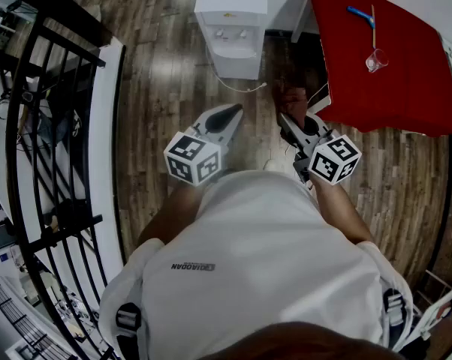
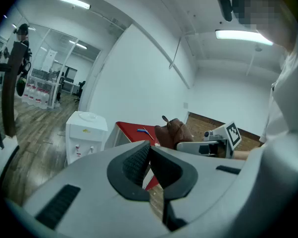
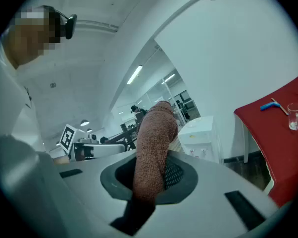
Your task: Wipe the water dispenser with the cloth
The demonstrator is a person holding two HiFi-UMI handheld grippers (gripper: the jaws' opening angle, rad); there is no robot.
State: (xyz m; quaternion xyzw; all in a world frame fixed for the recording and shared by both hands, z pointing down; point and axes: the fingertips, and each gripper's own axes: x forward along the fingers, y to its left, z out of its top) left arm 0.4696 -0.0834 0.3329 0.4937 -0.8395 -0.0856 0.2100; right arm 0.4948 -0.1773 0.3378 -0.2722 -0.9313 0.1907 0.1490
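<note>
Wooden floor point(image 1: 158, 66) lies between you and the water dispenser point(image 1: 232, 28), which stands beside the red desk point(image 1: 391, 73). Your right claw point(image 3: 158, 180) pinches the brown cloth point(image 3: 156, 133). Your left claw point(image 2: 150, 152) is pressed together, empty. Step closer, grip firmly, and lay the cloth's loose end flat on the white top before stroking.

The wood-plank floor point(image 1: 158, 66) bears the white water dispenser point(image 1: 232, 21) at twelve o'clock, a pale cord point(image 1: 241, 87) on the boards just beside it, and at two o'clock the red table point(image 1: 406, 81), which carries a blue tool point(image 1: 360, 13) and a clear cup point(image 1: 375, 60).
</note>
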